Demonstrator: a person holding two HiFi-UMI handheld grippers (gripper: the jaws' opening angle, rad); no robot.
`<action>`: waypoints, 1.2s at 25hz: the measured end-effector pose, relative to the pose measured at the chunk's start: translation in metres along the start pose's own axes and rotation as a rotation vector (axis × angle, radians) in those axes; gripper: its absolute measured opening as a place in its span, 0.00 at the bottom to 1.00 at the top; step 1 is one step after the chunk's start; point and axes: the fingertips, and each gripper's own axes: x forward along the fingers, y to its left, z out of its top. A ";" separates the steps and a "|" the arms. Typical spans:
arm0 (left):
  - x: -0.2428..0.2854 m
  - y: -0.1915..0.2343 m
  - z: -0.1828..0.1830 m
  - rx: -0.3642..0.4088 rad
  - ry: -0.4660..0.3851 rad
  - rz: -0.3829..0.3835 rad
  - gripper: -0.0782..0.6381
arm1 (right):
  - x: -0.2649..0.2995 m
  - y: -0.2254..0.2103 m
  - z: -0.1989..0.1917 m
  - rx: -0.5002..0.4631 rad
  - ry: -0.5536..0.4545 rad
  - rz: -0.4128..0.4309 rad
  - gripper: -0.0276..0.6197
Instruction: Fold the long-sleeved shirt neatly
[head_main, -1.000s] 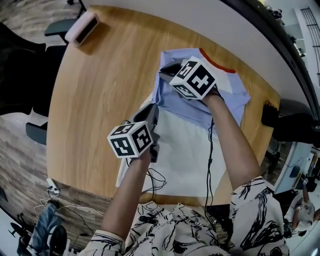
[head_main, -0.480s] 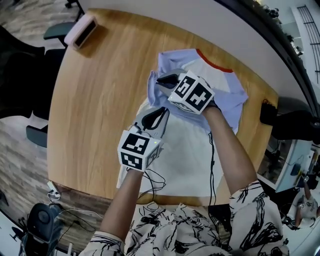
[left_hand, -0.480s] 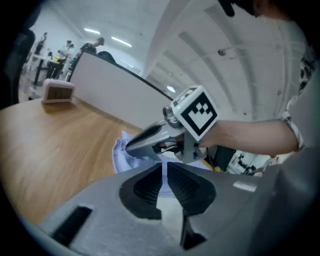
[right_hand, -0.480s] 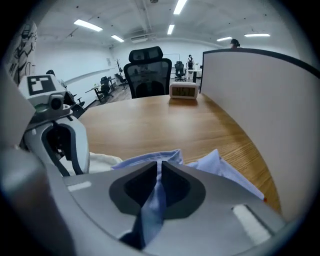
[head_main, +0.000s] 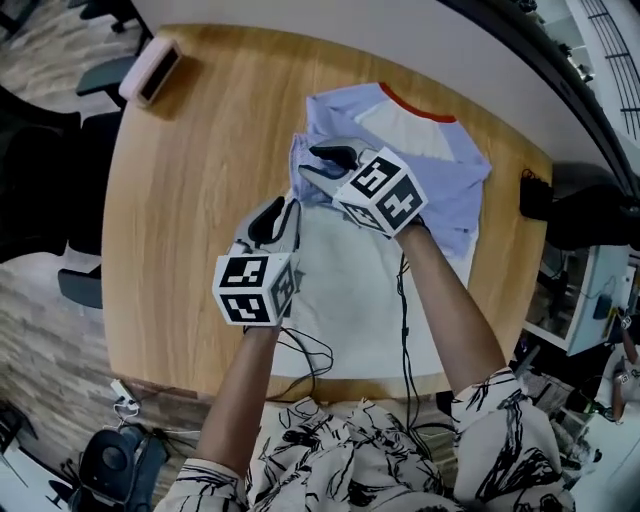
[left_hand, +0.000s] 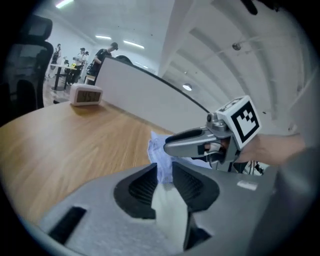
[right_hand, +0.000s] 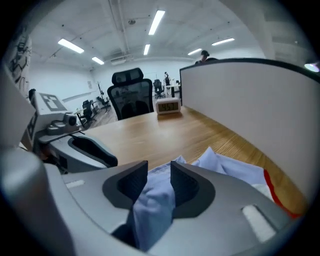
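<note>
**Both jaws opening, shirt cloth between them**

The shirt (head_main: 440, 185) lies flat on the table (head_main: 190, 180), on the table's right half, with its red-trimmed collar toward the table's far edge. Your left gripper (head_main: 275, 212) sits over the shirt edge that faces the table's middle. Its jaws are narrow and opening, and white and lavender cloth fills the gap between the pads. Your right gripper (head_main: 315, 163) is farther up the table at the bunched lavender sleeve (head_main: 300, 180). Its jaws are opening a little wider, with a lavender fold spanning the gap. A small clock (head_main: 150, 72) stands at the table's far left corner.
</note>
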 end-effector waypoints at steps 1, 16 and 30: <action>-0.012 -0.004 0.004 0.015 -0.014 -0.026 0.28 | -0.016 0.006 0.002 0.023 -0.047 -0.013 0.31; -0.174 -0.094 -0.027 0.321 0.004 -0.159 0.52 | -0.294 0.098 -0.159 0.296 -0.323 -0.377 0.52; -0.259 -0.100 -0.096 0.325 0.031 0.024 0.52 | -0.367 0.173 -0.302 0.407 -0.276 -0.477 0.53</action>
